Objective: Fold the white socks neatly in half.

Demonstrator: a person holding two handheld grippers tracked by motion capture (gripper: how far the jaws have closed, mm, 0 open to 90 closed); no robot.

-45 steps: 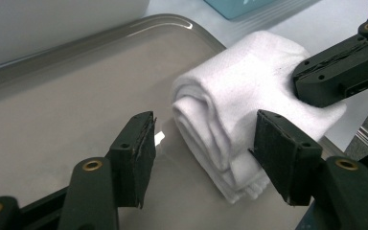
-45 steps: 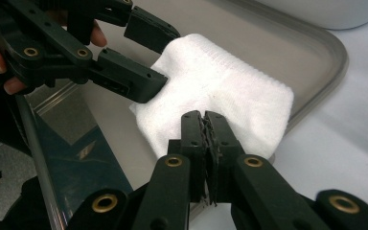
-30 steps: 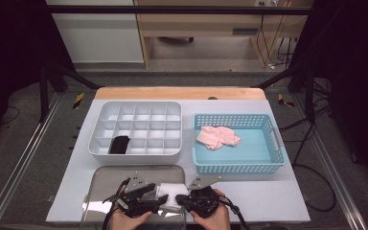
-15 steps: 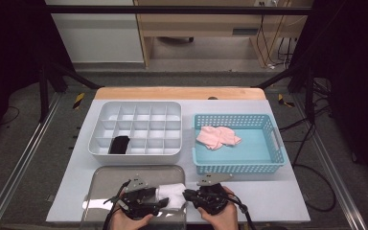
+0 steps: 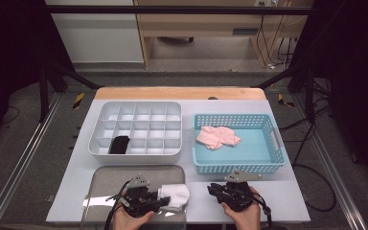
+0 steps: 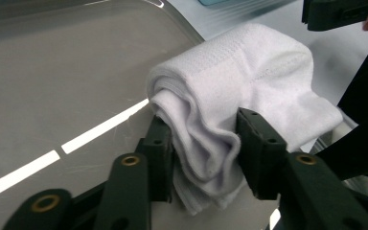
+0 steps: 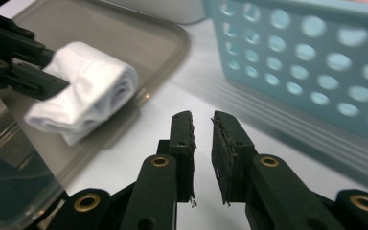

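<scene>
A rolled white sock [image 5: 176, 195] sits at the right end of the grey metal tray [image 5: 110, 179] near the table's front edge. My left gripper [image 5: 164, 200] is shut on the sock [image 6: 239, 86], one jaw on each side of its folded end [image 6: 203, 143]. My right gripper [image 5: 212, 189] rests on the white table to the right of the tray, apart from the sock. Its jaws [image 7: 202, 127] stand almost together with nothing between them. In the right gripper view the sock [image 7: 91, 91] lies ahead to the left.
A white compartment box [image 5: 135, 108] stands behind the tray with a black item [image 5: 120, 144] in one front compartment. A blue basket [image 5: 258, 143] at the right holds pink cloth [image 5: 216, 137]. It stands just behind my right gripper.
My right gripper has moved right, away from the sock and the left gripper. The left gripper stays on the sock at the tray's right end.
</scene>
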